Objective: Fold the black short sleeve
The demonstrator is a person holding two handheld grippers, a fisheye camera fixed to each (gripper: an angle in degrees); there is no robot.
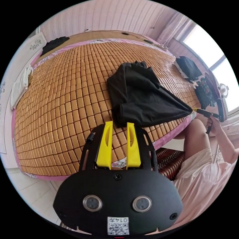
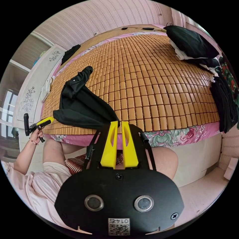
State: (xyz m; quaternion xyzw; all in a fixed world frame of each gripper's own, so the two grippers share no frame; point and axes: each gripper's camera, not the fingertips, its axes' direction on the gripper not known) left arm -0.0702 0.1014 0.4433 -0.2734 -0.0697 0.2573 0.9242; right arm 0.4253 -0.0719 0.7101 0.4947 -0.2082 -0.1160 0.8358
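Pink-walled bedroom; on the bed's bamboo mat [image 1: 62, 104] the black short sleeve [image 1: 139, 97] lies bunched, unfolded. Right gripper [image 2: 119, 124] pinches its near corner; left gripper [image 1: 119, 125], spread, hovers beside its hem.

Right tool [image 2: 119, 123] seemingly pinching black shirt [image 2: 79, 104] corner; left tool [image 2: 46, 121] near other edge.

bed [image 1: 62, 104], bamboo mat [image 2: 154, 82], black short sleeve [image 1: 142, 97]
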